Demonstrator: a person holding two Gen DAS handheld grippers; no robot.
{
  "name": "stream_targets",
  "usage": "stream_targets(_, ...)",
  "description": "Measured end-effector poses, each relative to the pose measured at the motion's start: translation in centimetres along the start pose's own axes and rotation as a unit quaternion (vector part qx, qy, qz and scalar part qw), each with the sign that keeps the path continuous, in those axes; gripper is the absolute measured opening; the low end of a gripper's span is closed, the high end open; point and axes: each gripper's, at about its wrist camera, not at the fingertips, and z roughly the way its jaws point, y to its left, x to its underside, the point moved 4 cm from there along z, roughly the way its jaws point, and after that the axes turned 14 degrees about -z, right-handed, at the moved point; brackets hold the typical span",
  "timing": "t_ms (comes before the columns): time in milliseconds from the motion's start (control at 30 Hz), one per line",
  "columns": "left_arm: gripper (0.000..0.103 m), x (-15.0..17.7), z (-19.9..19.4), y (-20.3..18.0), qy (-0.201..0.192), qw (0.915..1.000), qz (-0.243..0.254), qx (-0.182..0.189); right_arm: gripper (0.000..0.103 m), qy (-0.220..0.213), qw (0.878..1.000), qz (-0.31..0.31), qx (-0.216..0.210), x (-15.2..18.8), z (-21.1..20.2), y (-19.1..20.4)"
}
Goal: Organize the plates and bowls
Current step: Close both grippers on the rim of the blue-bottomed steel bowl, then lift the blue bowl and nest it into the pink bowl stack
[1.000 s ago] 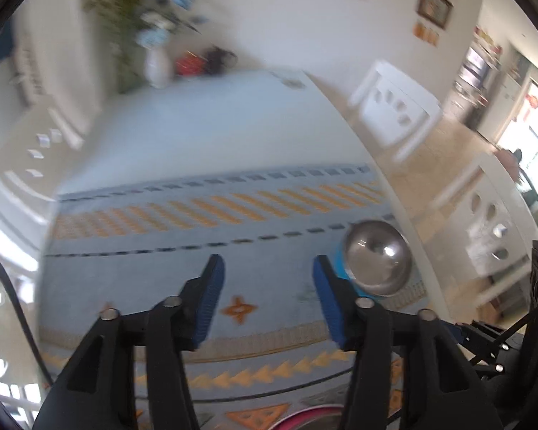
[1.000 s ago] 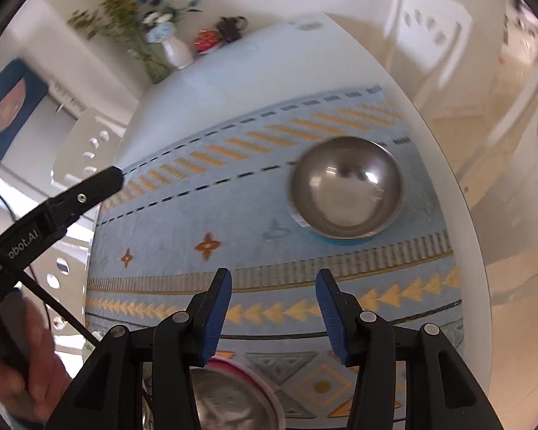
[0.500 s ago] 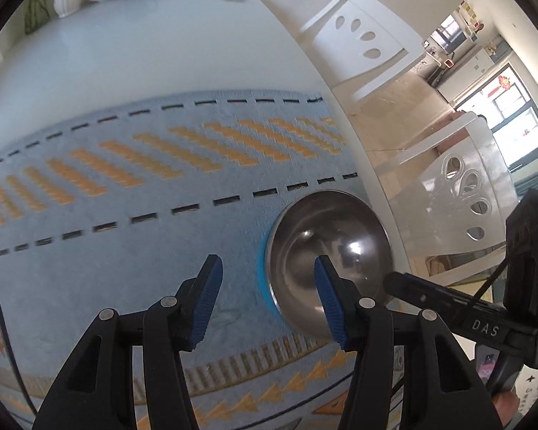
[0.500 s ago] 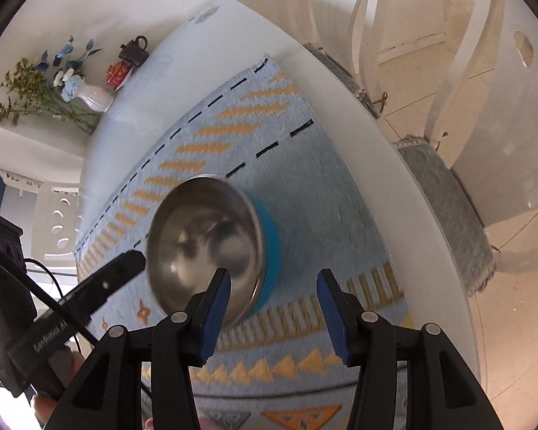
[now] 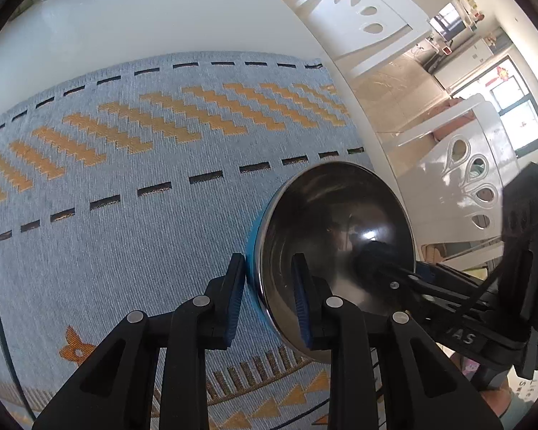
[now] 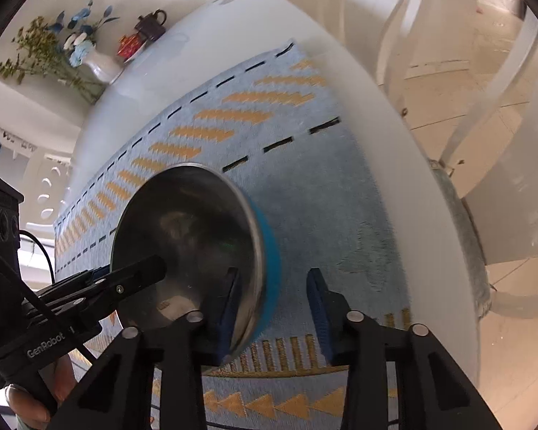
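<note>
A steel-lined bowl with a blue outside [image 5: 340,229] stands on the patterned blue and orange cloth [image 5: 125,197] near the table's right edge. My left gripper [image 5: 269,294] straddles the bowl's left rim, one finger outside and one inside, jaws part closed with a gap still showing. My right gripper [image 6: 274,308] is open and straddles the bowl's right rim [image 6: 262,251], its left finger inside the bowl. Each gripper shows in the other's view.
The white table's edge [image 6: 412,179] runs just right of the bowl. White chairs [image 5: 362,18] stand beyond it. A vase of flowers [image 6: 89,61], a red item and a dark teapot [image 6: 150,25] sit at the far end.
Both grippers moved forward and down onto the bowl from opposite sides. The left jaws narrowed around the rim.
</note>
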Motion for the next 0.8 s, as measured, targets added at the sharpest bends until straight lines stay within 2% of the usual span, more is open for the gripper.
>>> stream_targets(33,0.023,0.0,-0.1,0.0,0.0,1.0,0.0,0.005,0.026,0.002,1.0,-0.002,-0.005,0.0,0.2,0.1)
stream_targets(67,0.023,0.1,-0.3,0.0,-0.001,0.9999,0.0,0.012,0.024,0.005,1.0,-0.007,-0.007,0.1,0.4,0.4)
stream_targets(200,0.023,0.7,-1.6,-0.5,-0.014,0.9996,0.02,0.013,0.024,0.0,0.999,-0.032,0.022,0.6,-0.3,1.3)
stream_targets(300,0.023,1.3,-2.9,-1.0,-0.028,0.9988,0.038,0.009,0.024,-0.01,0.999,-0.041,0.023,0.9,-1.7,2.2)
stream_targets(500,0.023,3.0,-7.5,-1.4,-0.058,0.9972,0.037,0.03,0.024,-0.032,0.998,-0.046,0.014,1.7,-5.5,4.5)
stream_targets(800,0.023,8.9,-15.1,0.5,-0.104,0.9931,0.025,0.048,0.024,-0.041,0.997,-0.064,-0.003,5.8,-10.2,10.9)
